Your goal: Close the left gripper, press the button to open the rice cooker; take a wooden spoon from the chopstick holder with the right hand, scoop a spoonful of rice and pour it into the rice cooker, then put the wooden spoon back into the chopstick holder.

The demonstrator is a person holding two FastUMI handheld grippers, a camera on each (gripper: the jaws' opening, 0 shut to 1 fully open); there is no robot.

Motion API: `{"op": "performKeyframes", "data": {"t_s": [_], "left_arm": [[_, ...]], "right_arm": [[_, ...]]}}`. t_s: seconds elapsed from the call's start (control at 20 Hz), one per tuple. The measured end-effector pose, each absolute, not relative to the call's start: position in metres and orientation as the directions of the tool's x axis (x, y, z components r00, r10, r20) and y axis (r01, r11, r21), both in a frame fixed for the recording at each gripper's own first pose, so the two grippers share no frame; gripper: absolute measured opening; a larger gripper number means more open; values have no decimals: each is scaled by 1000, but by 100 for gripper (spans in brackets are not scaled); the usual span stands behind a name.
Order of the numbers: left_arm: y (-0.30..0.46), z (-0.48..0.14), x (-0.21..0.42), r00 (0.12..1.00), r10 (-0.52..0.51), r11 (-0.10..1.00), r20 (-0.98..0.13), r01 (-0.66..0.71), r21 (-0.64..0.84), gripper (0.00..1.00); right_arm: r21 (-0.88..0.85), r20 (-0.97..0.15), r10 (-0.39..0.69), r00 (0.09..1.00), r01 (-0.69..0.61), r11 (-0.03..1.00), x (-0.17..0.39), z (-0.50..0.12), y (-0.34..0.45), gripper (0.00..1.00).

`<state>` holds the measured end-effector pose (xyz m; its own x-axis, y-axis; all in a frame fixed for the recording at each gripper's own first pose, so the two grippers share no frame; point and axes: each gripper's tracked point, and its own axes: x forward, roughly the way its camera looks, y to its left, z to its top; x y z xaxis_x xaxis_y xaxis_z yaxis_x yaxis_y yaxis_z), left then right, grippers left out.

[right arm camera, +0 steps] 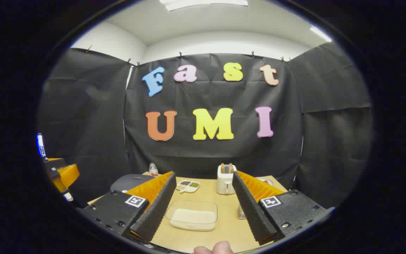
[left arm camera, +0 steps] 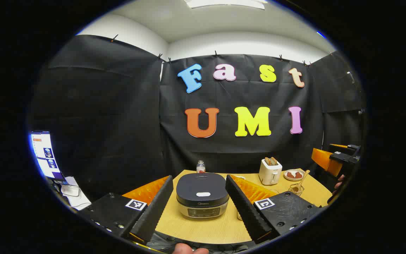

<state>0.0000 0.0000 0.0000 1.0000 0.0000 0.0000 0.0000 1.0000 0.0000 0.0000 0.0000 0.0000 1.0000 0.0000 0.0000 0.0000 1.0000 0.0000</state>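
The dark-lidded rice cooker stands shut at the middle of the wooden table, its white lid button facing up. My left gripper is open, hanging in front of the cooker with a finger on each side of it, apart from it. A wooden spoon leans in the wire chopstick holder at the right. A clear container of rice lies between the fingers of my open right gripper, lower down on the table. Part of the cooker shows behind the right gripper's left finger.
A white toaster and a plate of brown food stand at the back right, a small jar behind the cooker. A divided dish sits beyond the rice container. A monitor glows at the left.
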Motion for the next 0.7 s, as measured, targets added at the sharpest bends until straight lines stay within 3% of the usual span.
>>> {"op": "performKeyframes", "data": {"t_s": [0.3,0.35,0.4,0.7], "left_arm": [[3,2,-3,1000,-7,1000,1,7,-15,96],[5,1,-3,1000,-2,1000,-6,2,-16,100],[8,-1,-2,1000,2,1000,-11,-2,-16,96],[21,5,-8,1000,20,999,-2,-20,-40,96]], "right_arm": [[-5,6,9,1000,-9,1000,-5,2,7,100],[-8,16,7,1000,-7,1000,-6,5,7,100],[-13,19,9,1000,-9,1000,-6,4,9,100],[-8,2,15,1000,-15,1000,-1,3,16,100]]}}
